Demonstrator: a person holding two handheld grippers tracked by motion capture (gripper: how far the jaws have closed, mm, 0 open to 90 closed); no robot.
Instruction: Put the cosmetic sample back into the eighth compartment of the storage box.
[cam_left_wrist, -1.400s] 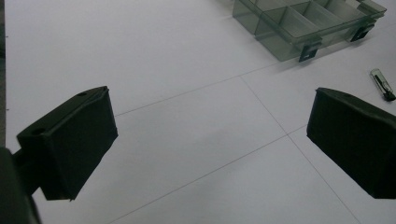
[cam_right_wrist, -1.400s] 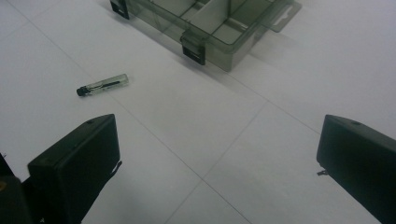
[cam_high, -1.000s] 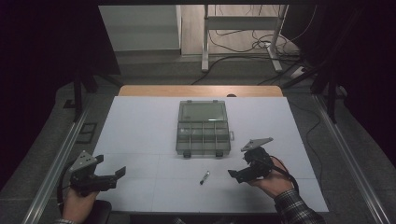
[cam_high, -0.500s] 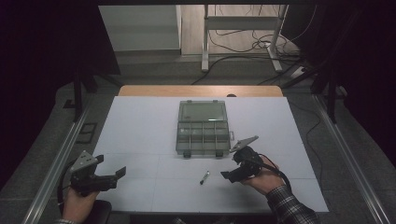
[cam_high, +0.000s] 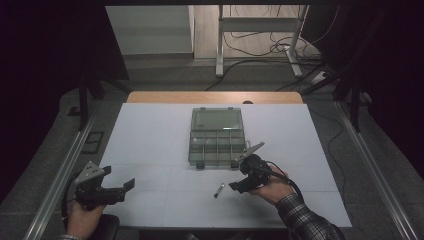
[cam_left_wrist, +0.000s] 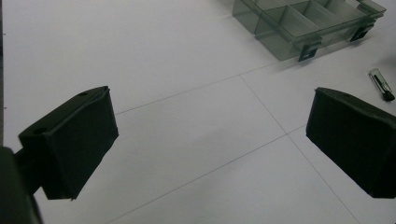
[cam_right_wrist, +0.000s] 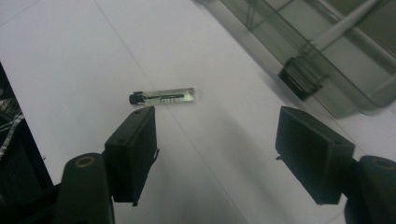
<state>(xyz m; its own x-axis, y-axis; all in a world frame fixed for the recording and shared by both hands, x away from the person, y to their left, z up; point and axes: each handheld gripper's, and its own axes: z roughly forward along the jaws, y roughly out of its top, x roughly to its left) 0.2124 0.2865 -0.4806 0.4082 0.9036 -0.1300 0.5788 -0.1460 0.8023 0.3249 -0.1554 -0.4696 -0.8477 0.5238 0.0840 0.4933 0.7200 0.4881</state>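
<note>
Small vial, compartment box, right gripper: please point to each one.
small vial (cam_right_wrist: 163, 96), right gripper view, its clear body.
compartment box (cam_high: 217, 141), high view, a divider.
right gripper (cam_high: 239, 185), high view, between its fingertips.

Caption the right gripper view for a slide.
Right gripper, fingers apart, just short of a small clear vial lying on the white table.

My high view looks forward and down on the whole table (cam_high: 150, 150); both gripper views skim low and close, sharing the small vial (cam_right_wrist: 163, 97) and the compartment box (cam_left_wrist: 303, 23)
</note>
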